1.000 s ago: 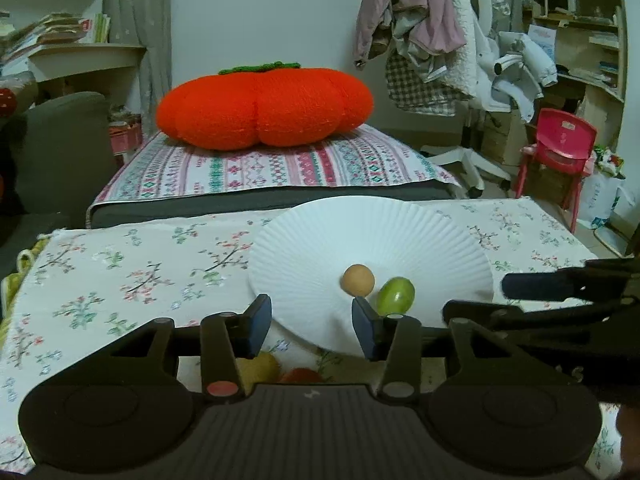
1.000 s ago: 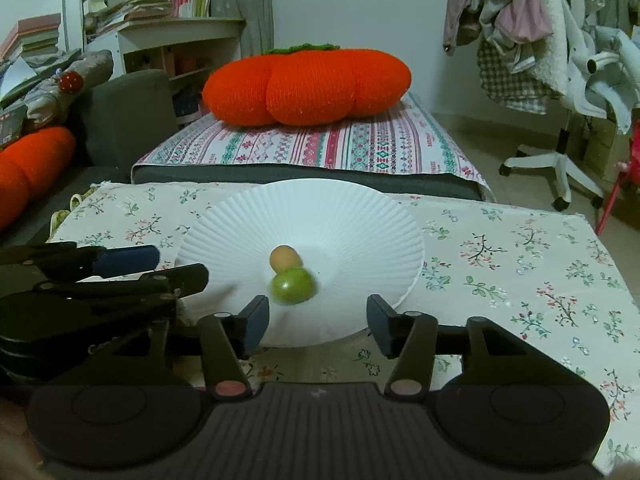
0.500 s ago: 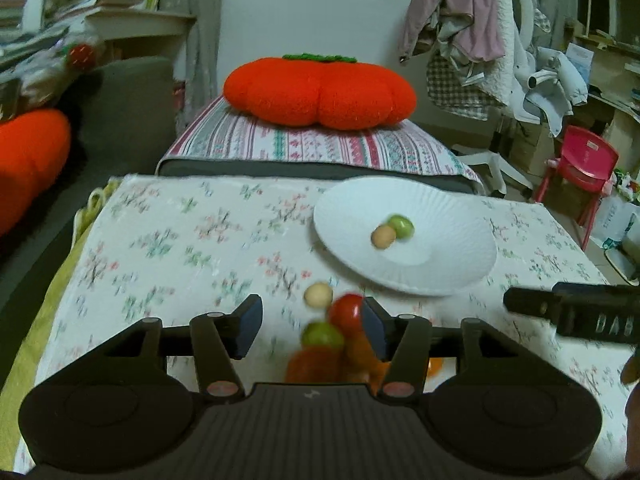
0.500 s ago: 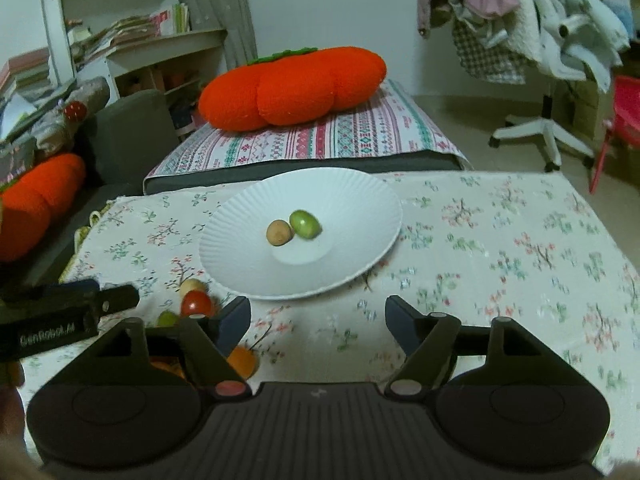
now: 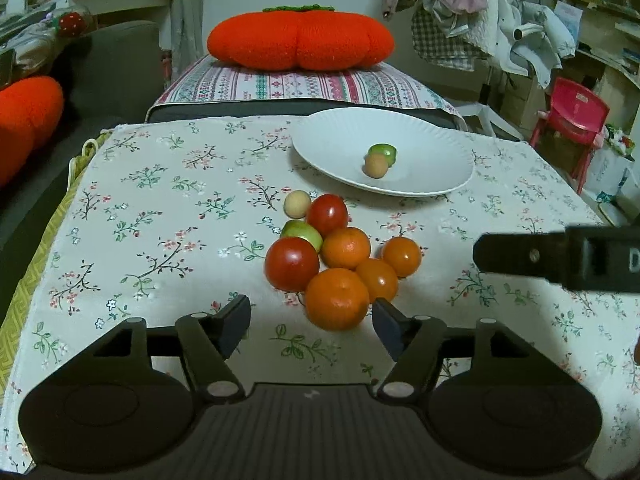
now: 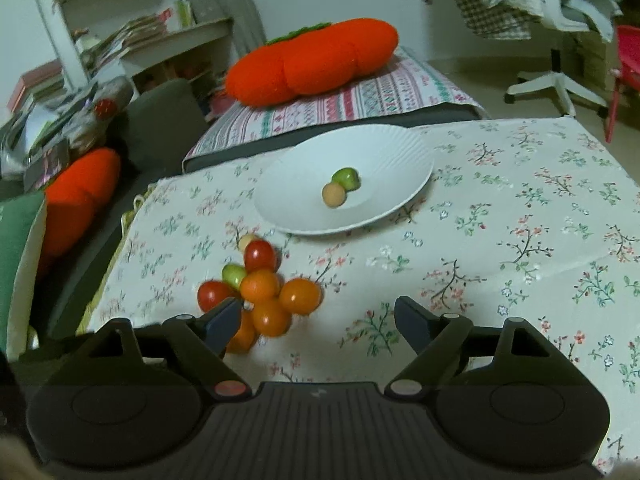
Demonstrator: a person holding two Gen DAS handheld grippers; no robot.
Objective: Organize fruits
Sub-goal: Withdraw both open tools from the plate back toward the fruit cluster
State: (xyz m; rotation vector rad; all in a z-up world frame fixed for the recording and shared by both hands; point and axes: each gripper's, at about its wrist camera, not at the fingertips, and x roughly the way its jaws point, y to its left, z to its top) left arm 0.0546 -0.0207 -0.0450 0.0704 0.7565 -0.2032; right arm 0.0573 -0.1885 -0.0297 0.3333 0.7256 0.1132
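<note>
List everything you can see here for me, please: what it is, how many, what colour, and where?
plate: one, white, far side of the table.
fruits on the plate: two, one green, one tan, touching.
oranges: four, orange, in the cluster on the cloth before the plate.
tomatoes: two, red, same cluster.
green fruit: one, between the tomatoes.
tan ball fruit: one, far edge of the cluster.
tablecloth: one, white with flowers, covering the table.
pumpkin cushion: one, orange, on the striped bed behind.
small chair: one, red, far right.
left gripper: black, jaws open, nothing held, just before the nearest orange.
right gripper: black, jaws open, nothing held.
</note>
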